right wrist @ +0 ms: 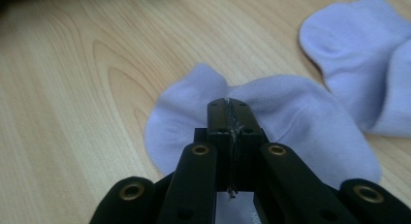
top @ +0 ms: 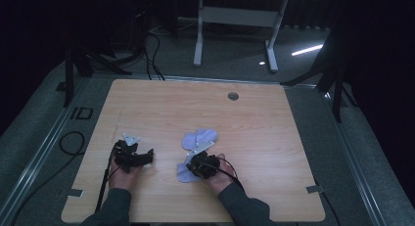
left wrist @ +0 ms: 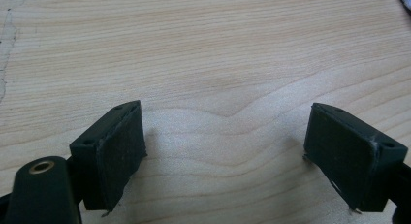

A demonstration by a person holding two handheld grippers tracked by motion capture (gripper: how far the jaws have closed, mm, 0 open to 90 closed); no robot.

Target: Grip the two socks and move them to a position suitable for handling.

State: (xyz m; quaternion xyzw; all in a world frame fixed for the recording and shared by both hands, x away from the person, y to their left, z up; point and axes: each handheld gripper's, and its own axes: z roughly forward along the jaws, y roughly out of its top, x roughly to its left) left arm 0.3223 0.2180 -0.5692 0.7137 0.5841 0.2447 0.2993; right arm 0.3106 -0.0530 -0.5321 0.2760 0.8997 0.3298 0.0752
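From the high view I see my right gripper over the near sock at mid-counter, but the right gripper view shows its jaws pressed together, seemingly pinching that sock, with the second sock just beyond. My left gripper rests with jaws spread over bare counter, well apart from both socks, with open wood toward every edge.

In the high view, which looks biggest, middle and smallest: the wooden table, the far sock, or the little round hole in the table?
1. Wooden table
2. Far sock
3. Round hole, smallest, though it lies farthest from the camera.
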